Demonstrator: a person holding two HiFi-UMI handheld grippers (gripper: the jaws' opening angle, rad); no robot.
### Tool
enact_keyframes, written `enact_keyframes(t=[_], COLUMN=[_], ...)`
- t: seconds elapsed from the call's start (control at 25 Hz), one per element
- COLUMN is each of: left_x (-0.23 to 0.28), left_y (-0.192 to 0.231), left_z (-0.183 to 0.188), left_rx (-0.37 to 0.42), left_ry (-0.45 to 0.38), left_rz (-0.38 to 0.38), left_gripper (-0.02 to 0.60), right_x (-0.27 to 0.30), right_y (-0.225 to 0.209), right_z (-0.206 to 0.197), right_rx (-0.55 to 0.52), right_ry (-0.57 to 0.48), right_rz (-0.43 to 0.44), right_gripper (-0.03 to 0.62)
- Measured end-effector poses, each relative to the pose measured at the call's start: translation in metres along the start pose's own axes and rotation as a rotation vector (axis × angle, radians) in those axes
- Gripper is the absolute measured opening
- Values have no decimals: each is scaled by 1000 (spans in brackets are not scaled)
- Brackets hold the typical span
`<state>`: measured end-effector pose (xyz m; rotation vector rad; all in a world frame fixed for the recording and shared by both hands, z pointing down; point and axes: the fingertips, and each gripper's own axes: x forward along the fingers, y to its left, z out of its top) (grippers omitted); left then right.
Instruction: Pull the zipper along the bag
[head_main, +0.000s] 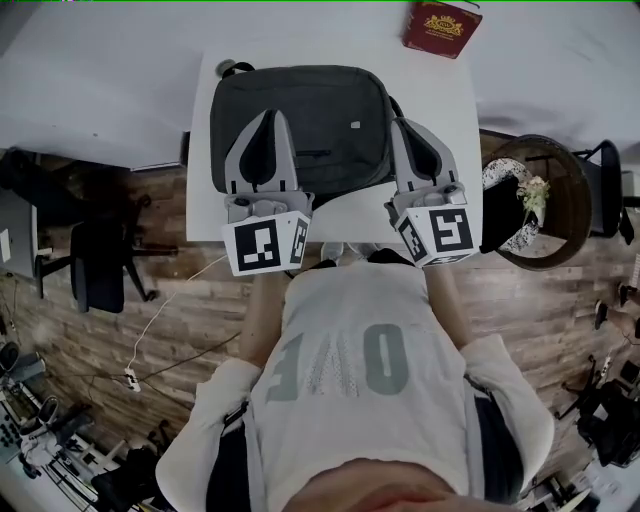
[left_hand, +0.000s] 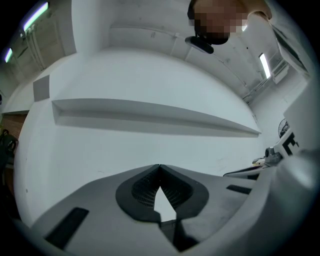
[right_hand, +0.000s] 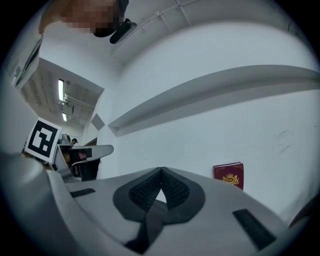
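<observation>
Bag (head_main: 330, 110) lies beneath your left gripper (head_main: 268, 113) and right gripper (head_main: 398, 122), long axis nine-to-three o'clock; both jaws clenched on nothing.

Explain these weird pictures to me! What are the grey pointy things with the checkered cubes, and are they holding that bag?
A person holds a grey plastic pinching tool in each hand. The head view looks down from a camera on the person's head: the left gripper and the right gripper show over a dark grey fabric bag lying on a small white table. A red book with a gold crest lies beyond it. The other two pictures come from cameras riding on each gripper. Both are pinched shut and hold nothing.
</observation>
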<state>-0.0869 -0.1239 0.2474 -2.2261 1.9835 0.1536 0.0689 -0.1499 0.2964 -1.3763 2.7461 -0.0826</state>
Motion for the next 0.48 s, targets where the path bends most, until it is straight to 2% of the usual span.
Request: enact_keyframes(t=[0.48], left_x=[-6], left_y=[-1], left_z=[4], left_rx=[-3], left_ry=[-11], left_rz=[20], left_gripper=[25], right_x=[-7], right_y=[-7], right_z=[-6], right_rx=[-5], right_ry=[25], right_rz=[-4], right_gripper=[27])
